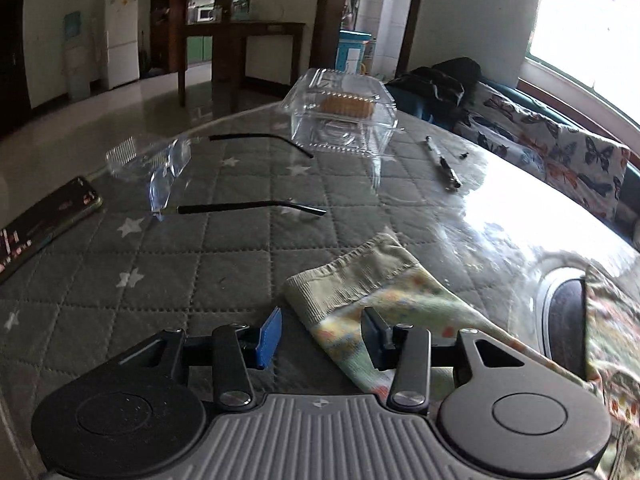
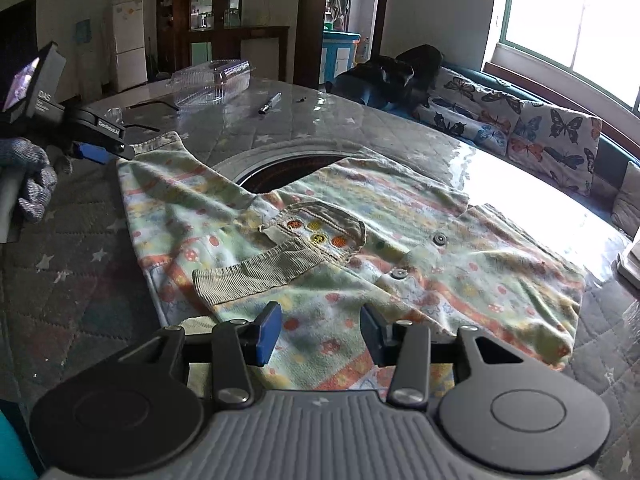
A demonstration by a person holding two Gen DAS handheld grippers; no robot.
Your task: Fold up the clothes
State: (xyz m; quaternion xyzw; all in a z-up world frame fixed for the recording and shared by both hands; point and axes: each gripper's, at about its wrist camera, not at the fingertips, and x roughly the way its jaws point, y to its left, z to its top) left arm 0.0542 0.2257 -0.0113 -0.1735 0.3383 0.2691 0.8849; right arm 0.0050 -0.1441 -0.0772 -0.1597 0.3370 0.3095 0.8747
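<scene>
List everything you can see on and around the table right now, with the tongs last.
Child's shirt: one, pale green with orange print and corduroy cuffs, spread on the table.
Safety glasses: one, clear with black arms, far left.
Clamshell box: one, clear, far centre.
Pen: one, black, right of the box.
Phone: one, dark, left edge.
Table cover: one, grey quilted with stars.
Butterfly cushions: bench by the window.
Fridge: one, white, background.
Gloved hand: one, grey.
Left tongs: open over a sleeve cuff.
Right tongs: open above the shirt hem.
</scene>
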